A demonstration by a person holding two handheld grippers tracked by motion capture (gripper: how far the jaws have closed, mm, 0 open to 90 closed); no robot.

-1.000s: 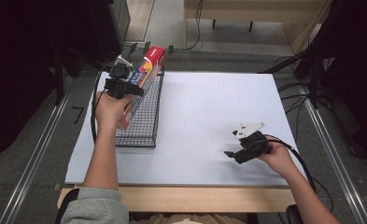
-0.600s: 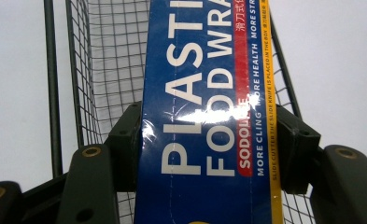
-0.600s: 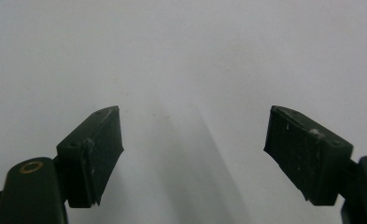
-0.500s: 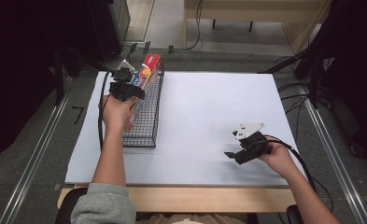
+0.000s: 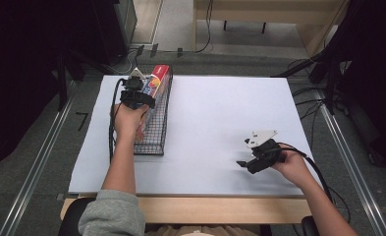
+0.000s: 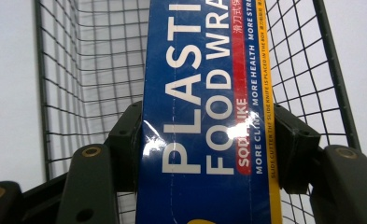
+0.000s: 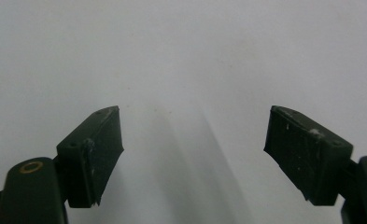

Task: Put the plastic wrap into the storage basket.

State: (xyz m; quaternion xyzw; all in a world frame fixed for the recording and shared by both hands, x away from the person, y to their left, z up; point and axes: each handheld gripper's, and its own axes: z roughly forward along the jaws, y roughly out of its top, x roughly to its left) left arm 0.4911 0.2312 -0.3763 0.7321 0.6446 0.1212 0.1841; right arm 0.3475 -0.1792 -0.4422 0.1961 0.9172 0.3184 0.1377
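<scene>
The left gripper [image 6: 204, 144] is clamped on a blue box [image 6: 204, 93] of plastic food wrap, one black jaw pressed to each long side, so the box cannot slip while it is carried. Behind the box is the dark wire mesh of a basket [image 6: 92, 70], its long shape suited to the box. From the high view, the left gripper [image 5: 132, 93] and box [image 5: 156, 83] sit over the basket [image 5: 156, 132] at the left side of the white table [image 5: 220, 113]; the box seems partly inside, its red end toward the far rim, though whether it rests on the bottom cannot be told. Well apart, near the table's right front, the right gripper [image 5: 244, 163] rests low with its jaws spread wide and holding nothing, apparently kept clear of the work
</scene>
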